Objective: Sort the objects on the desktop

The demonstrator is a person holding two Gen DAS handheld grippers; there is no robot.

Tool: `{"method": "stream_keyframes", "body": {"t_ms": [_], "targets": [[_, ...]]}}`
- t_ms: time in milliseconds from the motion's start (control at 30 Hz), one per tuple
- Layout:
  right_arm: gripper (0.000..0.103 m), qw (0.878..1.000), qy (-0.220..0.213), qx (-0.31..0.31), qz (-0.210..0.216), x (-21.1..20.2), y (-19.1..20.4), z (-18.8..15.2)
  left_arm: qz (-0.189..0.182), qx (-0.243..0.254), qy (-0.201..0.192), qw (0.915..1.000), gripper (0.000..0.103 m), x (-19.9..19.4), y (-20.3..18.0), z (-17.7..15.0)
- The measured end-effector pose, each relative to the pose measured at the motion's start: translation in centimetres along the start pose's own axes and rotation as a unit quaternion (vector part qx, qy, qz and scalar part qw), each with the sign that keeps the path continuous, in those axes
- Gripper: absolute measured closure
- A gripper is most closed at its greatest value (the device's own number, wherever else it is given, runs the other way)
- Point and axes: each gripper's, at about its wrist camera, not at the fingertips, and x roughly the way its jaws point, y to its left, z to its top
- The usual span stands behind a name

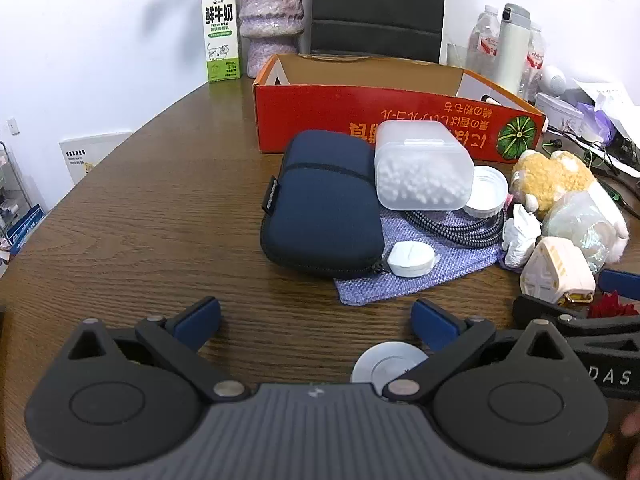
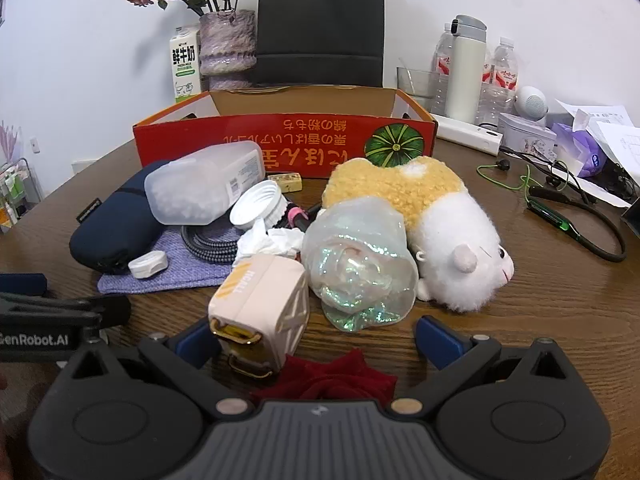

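An open red cardboard box (image 1: 384,116) stands at the back of the wooden table; it also shows in the right wrist view (image 2: 280,140). In front lie a navy pouch (image 1: 324,204), a clear tub of white balls (image 1: 422,166), a white lid (image 1: 486,192), a braided cable (image 1: 456,226), a small white case (image 1: 412,258) on a purple cloth (image 1: 424,272), a plush hamster (image 2: 436,232), a crumpled iridescent bag (image 2: 360,268) and a cream box-shaped charm (image 2: 260,300). My left gripper (image 1: 316,322) is open and empty. My right gripper (image 2: 316,338) is open, straddling the charm and a red cloth (image 2: 332,378).
A milk carton (image 1: 221,32), a purple vase (image 1: 272,20) and a black chair (image 1: 378,8) stand behind the box. Bottles, a white flask (image 2: 466,68), papers and green-corded earphones (image 2: 556,204) crowd the right side. A round white disc (image 1: 386,364) lies under my left gripper.
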Motion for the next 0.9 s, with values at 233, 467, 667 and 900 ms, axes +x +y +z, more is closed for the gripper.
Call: {"method": "stream_keyframes", "body": {"t_ms": [233,467,667,900], "targets": [[0.000,1.000,0.000,0.000,0.001,-0.01,0.00,0.00,-0.004,0.009,-0.002,0.9999,0.000,-0.04,0.07,-0.13],[0.000,1.000,0.000,0.001,0.001,-0.01,0.00,0.04,-0.008,0.012,-0.003,0.9999,0.000,-0.17,0.15,-0.20],[0.000,1.000,0.000,0.002,0.002,-0.02,-0.01,0.04,0.003,0.003,-0.010,0.9999,0.000,-0.19,-0.12,-0.38],[0.000,1.000,0.000,0.002,0.001,-0.01,-0.04,0.06,0.006,0.000,-0.012,0.9999,0.000,-0.11,-0.18,-0.29]]}}
